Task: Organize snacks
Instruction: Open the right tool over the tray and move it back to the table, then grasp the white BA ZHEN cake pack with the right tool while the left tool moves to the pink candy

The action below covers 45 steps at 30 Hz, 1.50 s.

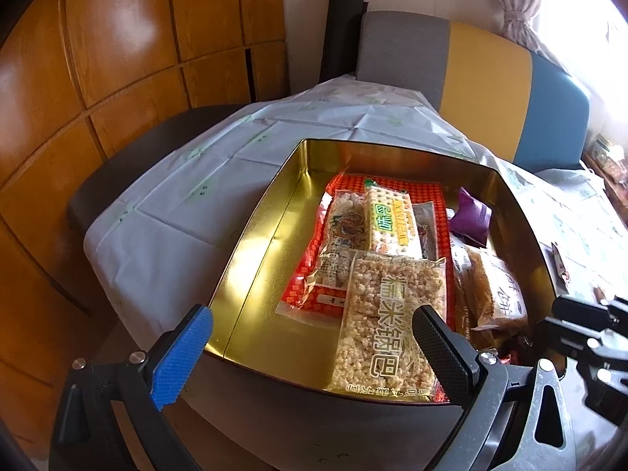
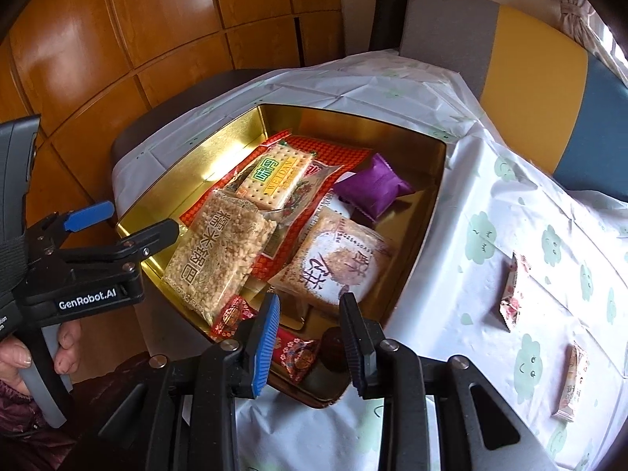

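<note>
The gold tin (image 2: 428, 212) sits on the worktop (image 2: 490, 212), which is covered by a white cloth with green cloud faces, and holds the snacks. A clear pack of puffed rice cake (image 2: 219, 255) lies at its near left, partly over a red patterned packet (image 2: 337, 153); behind it rests a cracker pack with a green and yellow label (image 2: 274, 174). A purple pouch (image 2: 373, 186) lies toward the far right side of the tin, and a round brown cake in a printed wrapper (image 2: 341, 259) sits in front of it. Small red wrapped sweets (image 2: 296, 353) lie at the tin's near edge. The right tongs (image 2: 310, 337) hover above those sweets, jaws narrow with nothing pressed between them. The left tongs (image 1: 314, 349) stand wide and empty over the tin's near left rim, held by a hand (image 2: 23, 357) at the left edge of the right view. Two small wrapped snacks (image 2: 514, 292) lie on the cloth, apart from the tin on its right. Beyond the worktop stand a grey, yellow and blue bench back (image 1: 490, 74) and wooden panelling (image 1: 117, 39).
</note>
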### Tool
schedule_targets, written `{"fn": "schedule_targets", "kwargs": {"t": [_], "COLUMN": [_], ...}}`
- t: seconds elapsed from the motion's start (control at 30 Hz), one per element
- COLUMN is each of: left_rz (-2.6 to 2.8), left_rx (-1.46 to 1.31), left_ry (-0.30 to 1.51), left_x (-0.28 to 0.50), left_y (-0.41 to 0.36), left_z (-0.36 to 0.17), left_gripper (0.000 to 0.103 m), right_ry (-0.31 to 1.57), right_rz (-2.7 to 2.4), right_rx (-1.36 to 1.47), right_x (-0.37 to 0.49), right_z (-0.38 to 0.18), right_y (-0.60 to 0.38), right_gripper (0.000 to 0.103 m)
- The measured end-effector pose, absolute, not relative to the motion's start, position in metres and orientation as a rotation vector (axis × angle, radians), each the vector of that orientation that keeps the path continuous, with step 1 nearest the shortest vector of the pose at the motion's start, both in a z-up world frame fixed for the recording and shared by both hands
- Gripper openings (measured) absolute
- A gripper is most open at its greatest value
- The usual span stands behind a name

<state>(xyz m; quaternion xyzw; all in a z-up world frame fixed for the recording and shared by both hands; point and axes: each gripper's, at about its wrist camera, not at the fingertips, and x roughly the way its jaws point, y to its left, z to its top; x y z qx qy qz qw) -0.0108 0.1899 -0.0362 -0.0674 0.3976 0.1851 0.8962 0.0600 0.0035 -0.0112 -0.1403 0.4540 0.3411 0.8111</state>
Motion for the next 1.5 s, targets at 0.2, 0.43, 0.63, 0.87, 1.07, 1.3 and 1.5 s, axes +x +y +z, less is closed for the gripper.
{"fn": "schedule_targets", "kwargs": {"t": [0.2,0.43,0.63,0.87,1.07,1.3,1.5], "left_rz": [0.340,0.312,0.297,0.291,0.248,0.168,0.117], "left_rx": [-0.128,-0.114,-0.096,-0.111,-0.084,-0.070,-0.061], "left_ry": [0.824,0.829,0.824,0.837,0.828,0.830,0.826], "left_x": [-0.009,-0.006,-0.003,0.002,0.006,0.011,0.007], "left_y": [0.183,0.174,0.167,0.163,0.151,0.132,0.119], "left_z": [-0.035,-0.034,-0.032,-0.029,-0.024,-0.021,-0.020], "left_gripper": [0.098,0.096,0.095,0.093,0.093,0.093,0.093], "right_ry": [0.955,0.979,1.048,1.131,1.178,1.218,1.244], "right_rz": [0.679,0.545,0.377,0.197,0.109,0.109,0.105], "right_rx": [-0.291,-0.226,-0.169,-0.079,0.069,0.074,0.023], "right_x": [0.066,0.091,0.120,0.156,0.175,0.176,0.178], "right_z": [-0.005,-0.004,-0.014,-0.028,-0.040,-0.050,-0.062], "right_y": [-0.016,-0.073,-0.140,-0.224,-0.272,-0.271,-0.264], "right_gripper": [0.037,0.038,0.038,0.046,0.046,0.046,0.046]}}
